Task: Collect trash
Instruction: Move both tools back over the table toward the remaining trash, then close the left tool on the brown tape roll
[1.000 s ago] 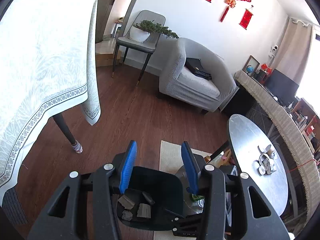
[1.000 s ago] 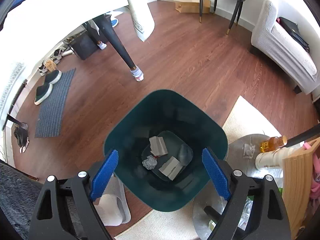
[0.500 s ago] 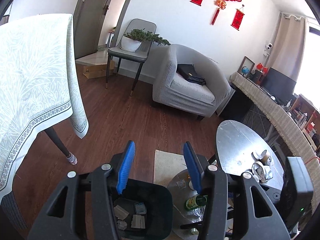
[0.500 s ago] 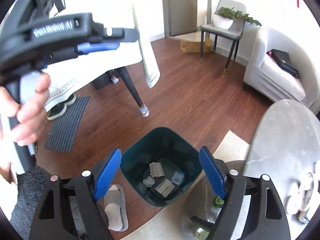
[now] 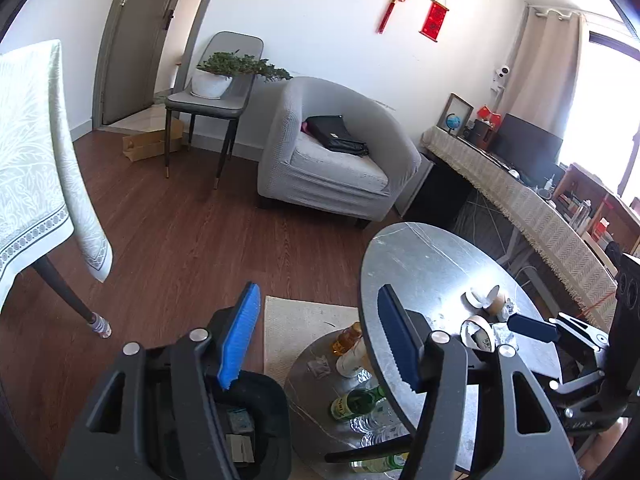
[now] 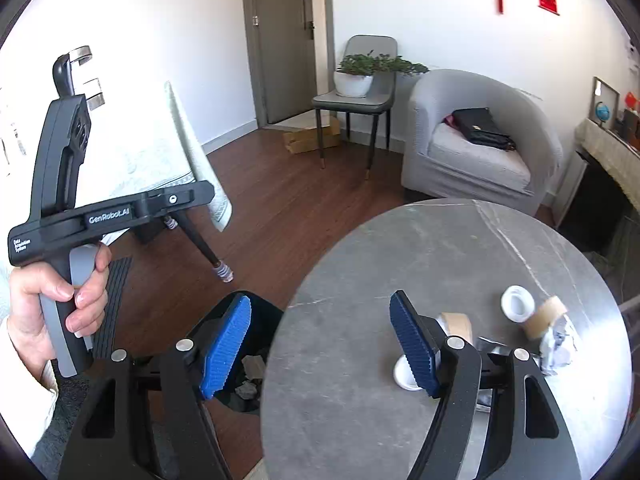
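A dark bin (image 5: 276, 420) with paper scraps inside stands on the floor at the lower left, under my left gripper (image 5: 318, 338). Its jaws are opening with nothing between them. On the round grey table (image 6: 400, 256) lie paper cups (image 6: 546, 316), a white cup (image 6: 517, 303) and a crumpled wrapper (image 6: 558, 344). My right gripper (image 6: 320, 344) hovers over the table's near edge, its jaws closing on nothing. The cups (image 5: 484, 300) show in the left wrist view too, beside a dark blue pad (image 5: 532, 326) of my right gripper. The bin (image 6: 262, 320) is partly hidden by the table.
A low round shelf (image 5: 316, 360) under the table holds bottles (image 5: 352, 404). A grey armchair (image 5: 332, 168), a chair with a potted plant (image 5: 216, 96) and a cloth-covered dining table (image 5: 32, 180) ring the wooden floor. A hand (image 6: 60, 300) holds the left gripper's handle.
Both grippers rose and swung away from over the bin toward the round table. The left jaws widened, the right jaws narrowed. The cups came into the right wrist view.
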Motion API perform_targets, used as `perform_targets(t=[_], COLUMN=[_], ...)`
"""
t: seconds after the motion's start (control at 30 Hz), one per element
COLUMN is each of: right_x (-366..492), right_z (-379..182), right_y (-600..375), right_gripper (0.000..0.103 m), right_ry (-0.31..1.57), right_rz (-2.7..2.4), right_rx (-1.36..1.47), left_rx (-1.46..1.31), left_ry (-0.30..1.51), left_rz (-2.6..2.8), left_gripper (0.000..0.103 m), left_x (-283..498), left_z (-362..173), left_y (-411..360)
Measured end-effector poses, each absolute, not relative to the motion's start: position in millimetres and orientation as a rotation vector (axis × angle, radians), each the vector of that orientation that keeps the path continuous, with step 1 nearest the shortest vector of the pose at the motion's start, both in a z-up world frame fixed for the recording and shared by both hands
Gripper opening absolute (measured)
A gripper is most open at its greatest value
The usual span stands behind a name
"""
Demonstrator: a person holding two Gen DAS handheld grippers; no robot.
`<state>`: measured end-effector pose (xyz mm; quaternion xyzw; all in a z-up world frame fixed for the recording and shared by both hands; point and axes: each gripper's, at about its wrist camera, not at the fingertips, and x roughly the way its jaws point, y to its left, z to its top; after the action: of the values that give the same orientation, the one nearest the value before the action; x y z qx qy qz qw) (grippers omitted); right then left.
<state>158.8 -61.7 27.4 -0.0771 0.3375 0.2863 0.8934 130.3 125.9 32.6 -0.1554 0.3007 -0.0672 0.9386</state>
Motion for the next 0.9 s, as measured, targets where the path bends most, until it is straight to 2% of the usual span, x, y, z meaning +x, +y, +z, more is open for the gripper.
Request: perform_targets(t=[0.57,0.7,0.9], right_x=[176,172,170], right_z=[10,7,2], right_y=[-186,-202,-219], right_gripper=[0.072,0.072,0.072], right_ry=[0.728,0.741,0.754], right_rz=[0.399,0.403,0.386], right_rx=[-0.014,0.005,0.005], left_rx=[-0.195,-0.222,-0.236], left_ry=[0.722,0.752,0.791], left_rz=[-0.373,-0.463,-0.482], left_gripper=[0.070,0.077,0.078], left_x=[172,180,191], left_z=[0,-8,-18], left_y=[2,-20,-45])
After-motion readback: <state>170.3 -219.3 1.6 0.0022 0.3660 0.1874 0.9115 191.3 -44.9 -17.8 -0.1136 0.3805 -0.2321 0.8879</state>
